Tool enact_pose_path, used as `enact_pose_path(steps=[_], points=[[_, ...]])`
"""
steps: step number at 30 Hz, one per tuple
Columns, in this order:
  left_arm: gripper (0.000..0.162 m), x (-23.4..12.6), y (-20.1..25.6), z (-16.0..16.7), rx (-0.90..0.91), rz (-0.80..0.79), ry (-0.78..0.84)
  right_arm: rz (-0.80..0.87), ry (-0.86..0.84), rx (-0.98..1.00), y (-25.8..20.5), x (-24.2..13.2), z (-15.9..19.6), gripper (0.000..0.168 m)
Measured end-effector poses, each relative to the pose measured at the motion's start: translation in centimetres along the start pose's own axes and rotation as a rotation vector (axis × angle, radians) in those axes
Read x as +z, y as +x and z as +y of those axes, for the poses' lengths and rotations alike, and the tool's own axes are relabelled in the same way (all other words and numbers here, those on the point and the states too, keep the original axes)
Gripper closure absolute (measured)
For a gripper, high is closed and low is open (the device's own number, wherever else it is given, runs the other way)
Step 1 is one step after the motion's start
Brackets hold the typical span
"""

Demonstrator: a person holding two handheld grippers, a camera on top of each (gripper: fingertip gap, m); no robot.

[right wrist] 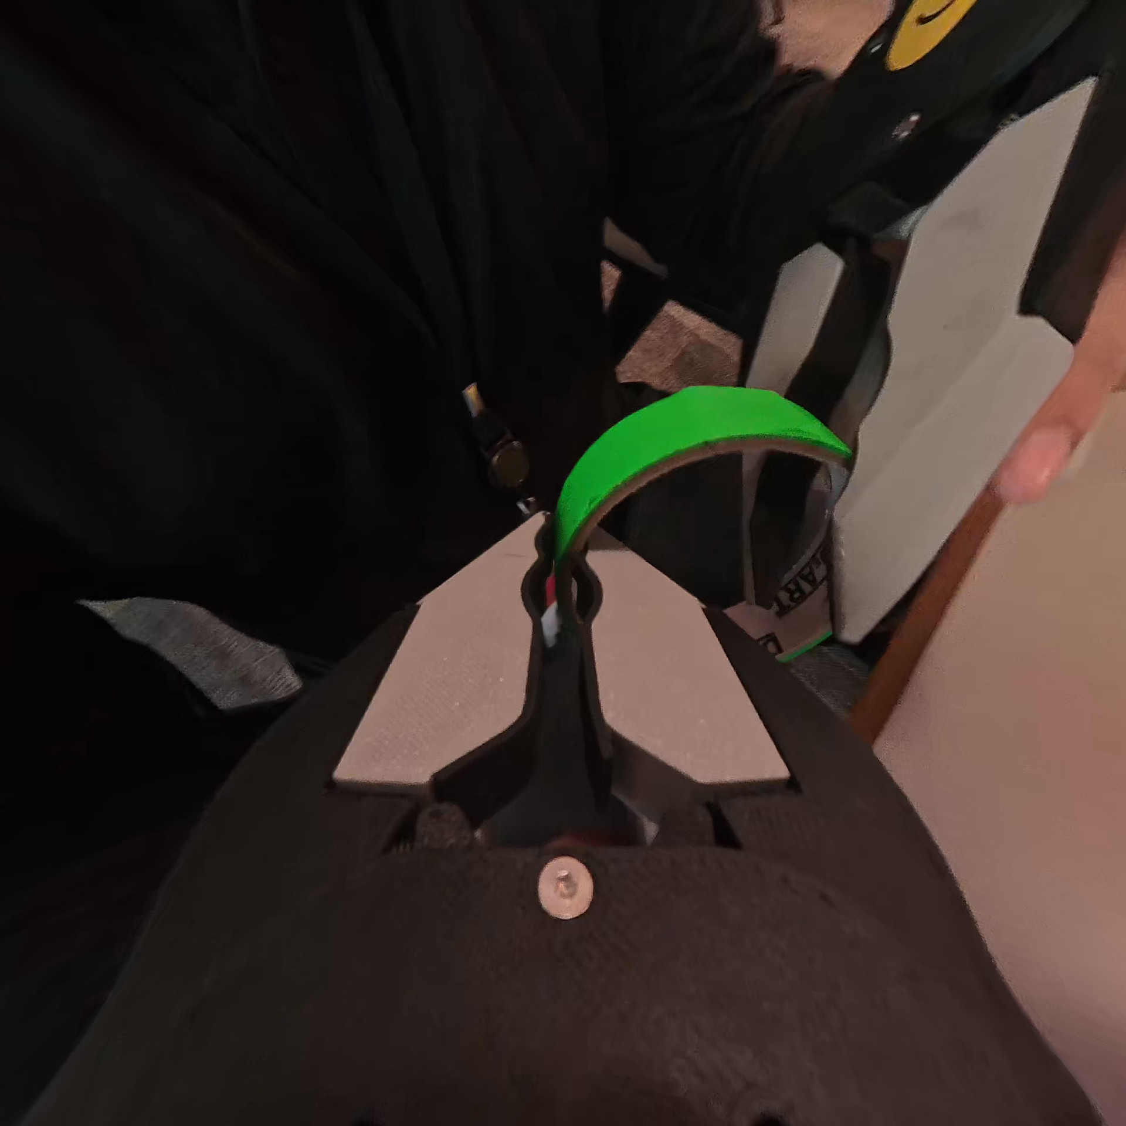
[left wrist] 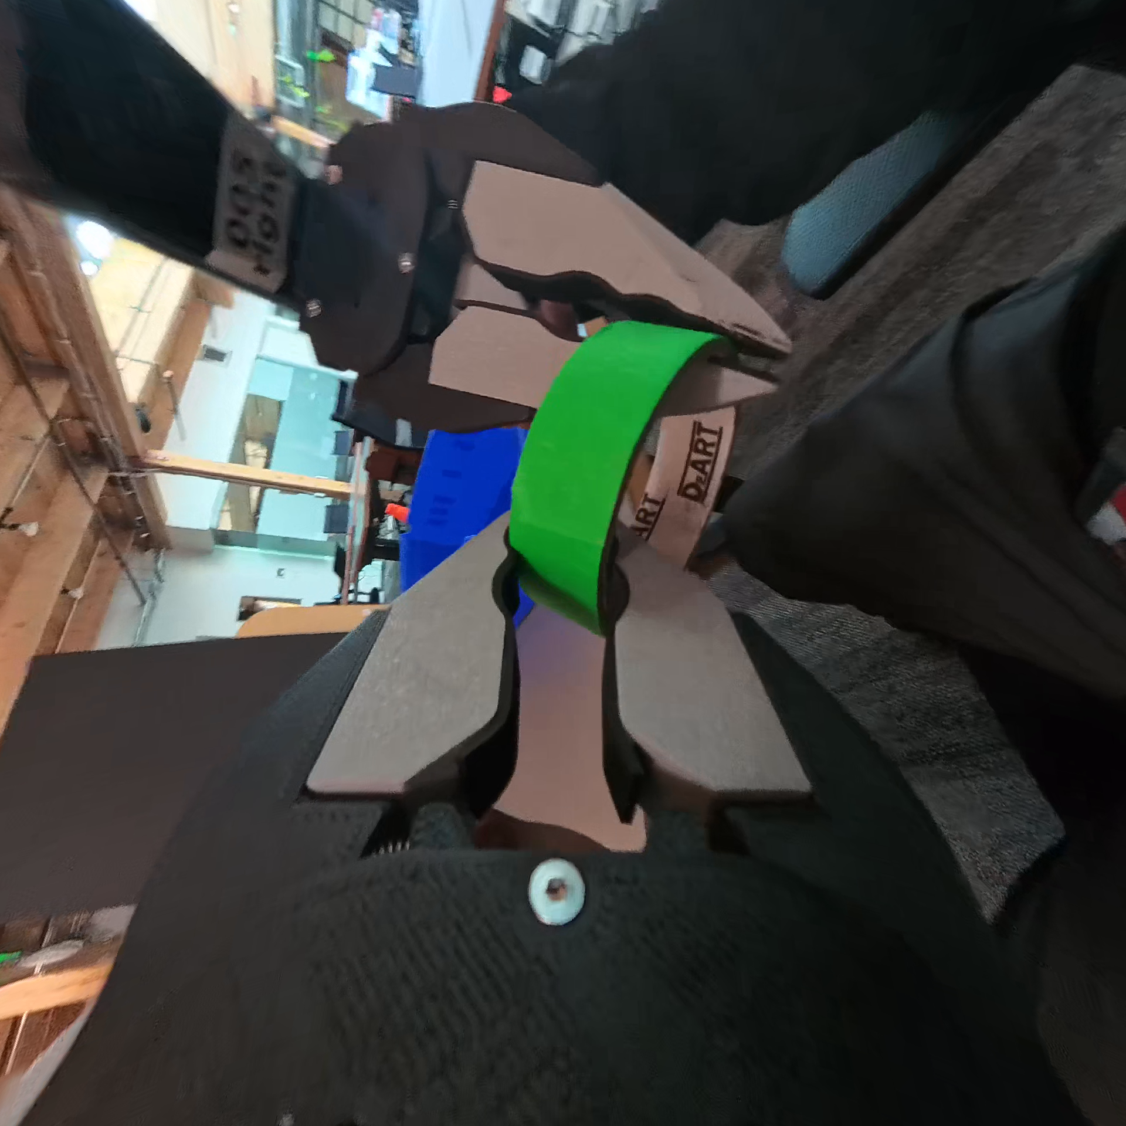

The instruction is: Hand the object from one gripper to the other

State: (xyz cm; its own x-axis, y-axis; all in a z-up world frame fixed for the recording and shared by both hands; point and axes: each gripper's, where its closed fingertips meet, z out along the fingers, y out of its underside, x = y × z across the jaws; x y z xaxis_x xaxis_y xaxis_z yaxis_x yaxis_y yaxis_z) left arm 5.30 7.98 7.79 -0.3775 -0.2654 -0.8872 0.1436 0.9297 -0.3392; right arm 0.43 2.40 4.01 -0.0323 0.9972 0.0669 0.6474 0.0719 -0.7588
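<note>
A roll of green tape with a brown card core hangs in the air between both grippers. My left gripper is shut on the near wall of the roll, one finger outside it and one inside the core. My right gripper reaches in from the upper left and is shut on the roll's far wall. In the right wrist view my right gripper clamps the near end of the green tape roll. The left gripper grips its far side, partly hidden by the roll.
A blue bin stands behind the roll. A black surface lies at the lower left and grey carpet to the right. A person's dark clothing fills the right wrist view's left. A hand and a wood-edged tabletop are at its right. The tips of one gripper are about 8 centimeters away from the tips of the other.
</note>
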Motion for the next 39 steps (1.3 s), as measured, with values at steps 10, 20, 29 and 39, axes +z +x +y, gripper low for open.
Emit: enact_pose_path(steps=[10, 20, 29, 39], points=[[0.147, -1.4, -8.4, 3.8, -0.313, -0.377, -0.063, 0.549, 0.166, 0.027, 7.0, -7.2, -2.1, 0.138], [0.148, -1.6, -10.6, 6.3, -0.687, -0.468, -0.027, 0.969, 0.087, 0.016, 11.7, -11.5, -2.2, 0.132], [0.149, -2.6, -11.8, 7.7, -0.733, -0.579, -0.072, 1.077, 0.121, -0.01, 13.1, -12.6, -3.0, 0.142], [0.148, -2.7, -11.9, 7.0, -0.672, -0.587, -0.054, 1.014, 0.239, 0.059, 14.2, -11.8, -3.3, 0.145]])
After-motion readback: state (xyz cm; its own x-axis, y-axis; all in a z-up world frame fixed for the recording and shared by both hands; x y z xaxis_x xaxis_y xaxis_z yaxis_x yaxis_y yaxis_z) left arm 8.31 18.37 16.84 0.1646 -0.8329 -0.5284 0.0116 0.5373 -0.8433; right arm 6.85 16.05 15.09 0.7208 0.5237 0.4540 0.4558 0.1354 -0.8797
